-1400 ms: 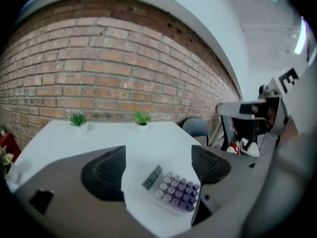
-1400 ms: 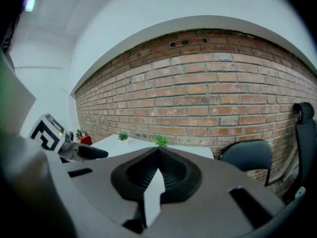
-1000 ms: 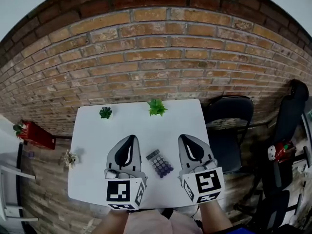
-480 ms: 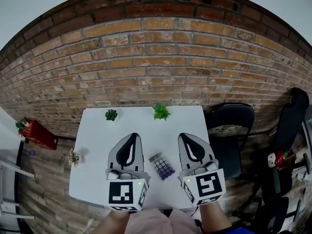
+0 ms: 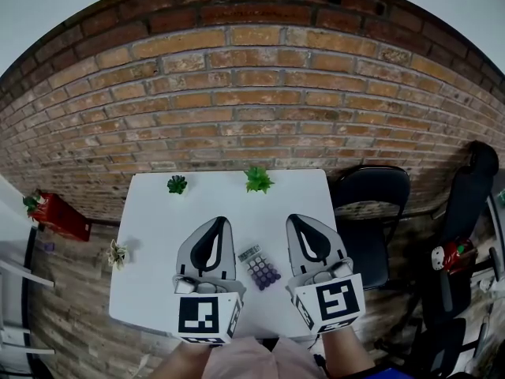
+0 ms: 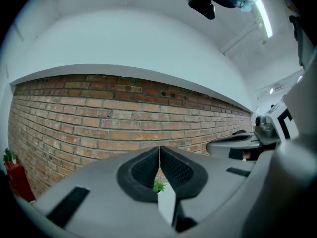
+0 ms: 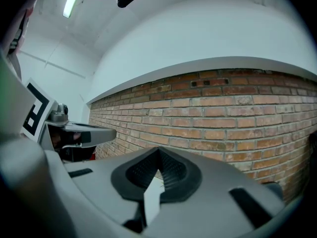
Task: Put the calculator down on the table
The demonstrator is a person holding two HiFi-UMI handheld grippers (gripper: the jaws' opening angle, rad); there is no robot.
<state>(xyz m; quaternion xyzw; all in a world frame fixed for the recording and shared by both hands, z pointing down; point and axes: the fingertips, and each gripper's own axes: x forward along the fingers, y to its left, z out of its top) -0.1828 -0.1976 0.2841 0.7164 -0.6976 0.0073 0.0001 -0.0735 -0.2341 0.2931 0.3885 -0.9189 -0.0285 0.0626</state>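
Observation:
A small calculator [image 5: 259, 265] with a grey display end and purple keys lies flat on the white table [image 5: 150, 235], between my two grippers. The left gripper [image 5: 218, 222] hovers just left of it, jaws shut with nothing between them. To the calculator's right the right gripper [image 5: 299, 219] is shut too and holds nothing. Both point level toward the brick wall. In the left gripper view the tips [image 6: 159, 148] meet in a thin line; the right gripper view shows the same at its tips [image 7: 159, 152]. Neither gripper view shows the calculator.
Two small green plants [image 5: 177, 184] [image 5: 257, 179] stand at the table's far edge by the brick wall [image 5: 252, 101]. A black chair [image 5: 369, 204] stands right of the table. A red box [image 5: 55, 216] and a small plant [image 5: 116, 253] are on the floor at left.
Both grippers have risen a little above the table and stayed shut. The calculator has not moved on the table.

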